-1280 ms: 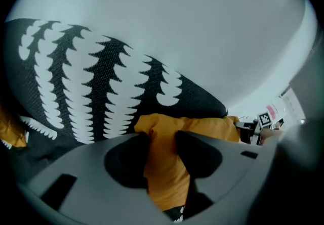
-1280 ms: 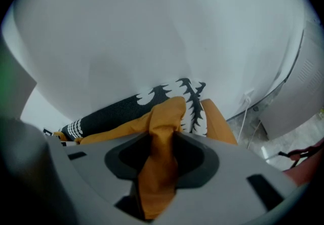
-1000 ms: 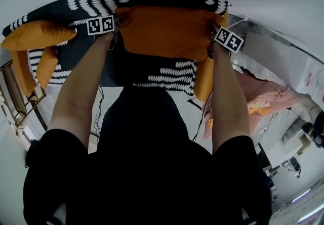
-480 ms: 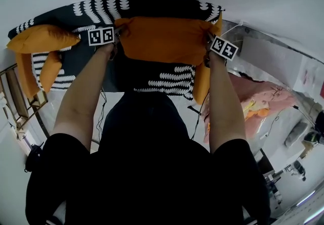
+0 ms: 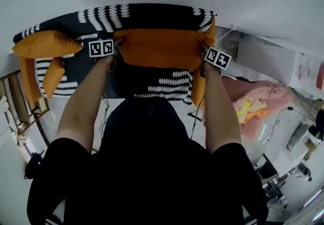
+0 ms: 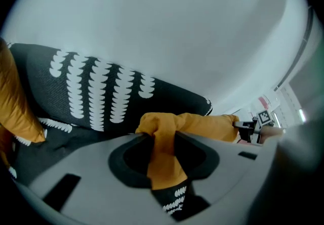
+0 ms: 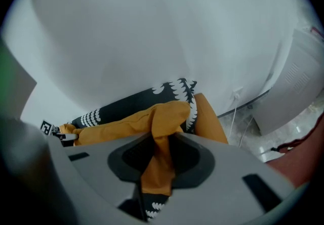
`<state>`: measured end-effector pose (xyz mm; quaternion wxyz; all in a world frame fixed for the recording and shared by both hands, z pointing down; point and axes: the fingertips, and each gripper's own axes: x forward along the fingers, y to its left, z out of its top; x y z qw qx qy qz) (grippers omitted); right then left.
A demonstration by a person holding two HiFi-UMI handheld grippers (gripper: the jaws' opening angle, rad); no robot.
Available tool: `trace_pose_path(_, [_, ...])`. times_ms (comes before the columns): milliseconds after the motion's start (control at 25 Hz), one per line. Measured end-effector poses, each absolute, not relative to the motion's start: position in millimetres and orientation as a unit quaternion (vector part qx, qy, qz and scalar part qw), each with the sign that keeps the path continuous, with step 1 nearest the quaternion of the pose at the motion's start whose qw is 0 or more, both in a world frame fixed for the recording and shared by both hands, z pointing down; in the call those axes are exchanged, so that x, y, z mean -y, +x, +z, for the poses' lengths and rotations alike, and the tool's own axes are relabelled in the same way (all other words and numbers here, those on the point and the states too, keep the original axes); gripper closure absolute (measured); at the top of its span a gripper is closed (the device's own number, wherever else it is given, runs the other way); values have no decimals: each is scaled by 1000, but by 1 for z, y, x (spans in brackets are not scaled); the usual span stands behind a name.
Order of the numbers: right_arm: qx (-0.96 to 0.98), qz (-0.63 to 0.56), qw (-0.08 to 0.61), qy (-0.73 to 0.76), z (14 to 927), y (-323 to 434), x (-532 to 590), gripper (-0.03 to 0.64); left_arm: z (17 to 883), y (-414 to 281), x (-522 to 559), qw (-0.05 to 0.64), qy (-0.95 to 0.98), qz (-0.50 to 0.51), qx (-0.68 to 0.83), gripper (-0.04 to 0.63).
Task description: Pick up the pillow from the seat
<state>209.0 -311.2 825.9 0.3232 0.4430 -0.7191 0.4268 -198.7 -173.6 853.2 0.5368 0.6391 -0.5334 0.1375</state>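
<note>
An orange pillow (image 5: 159,47) is stretched between my two grippers in front of the black, white-patterned seat back (image 5: 152,14). At its left corner my left gripper (image 5: 116,48) pinches a fold of orange fabric (image 6: 162,140), and its jaws are still closing on it. The right gripper (image 5: 203,56) grips the right corner, with a bunch of fabric (image 7: 158,143) pressed between its pads as they tighten. Each gripper view shows the pillow (image 6: 207,125) (image 7: 121,120) running across to the other gripper.
A second orange pillow (image 5: 45,44) lies at the seat's left end above an orange arm cushion (image 5: 53,75). Another orange panel (image 5: 198,85) hangs on the right side. A wooden frame (image 5: 20,102) stands at the left. Pink cloth (image 5: 258,102) and cables lie on the floor to the right.
In the head view the seat, the pillow and both grippers have slid lower in the picture. Both grippers have stayed on the pillow's corners, the right one drawing slightly inward.
</note>
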Motion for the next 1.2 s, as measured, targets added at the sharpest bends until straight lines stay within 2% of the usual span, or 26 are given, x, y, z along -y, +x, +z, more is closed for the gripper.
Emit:
trace_pose_path(520, [723,430,320,437,794,225,260,525,817,-188,130,525,654,149,524,469])
trace_pose_path(1200, [749,407,288,437,718,230,241,529,733,-191,140,469,708,138,509,474])
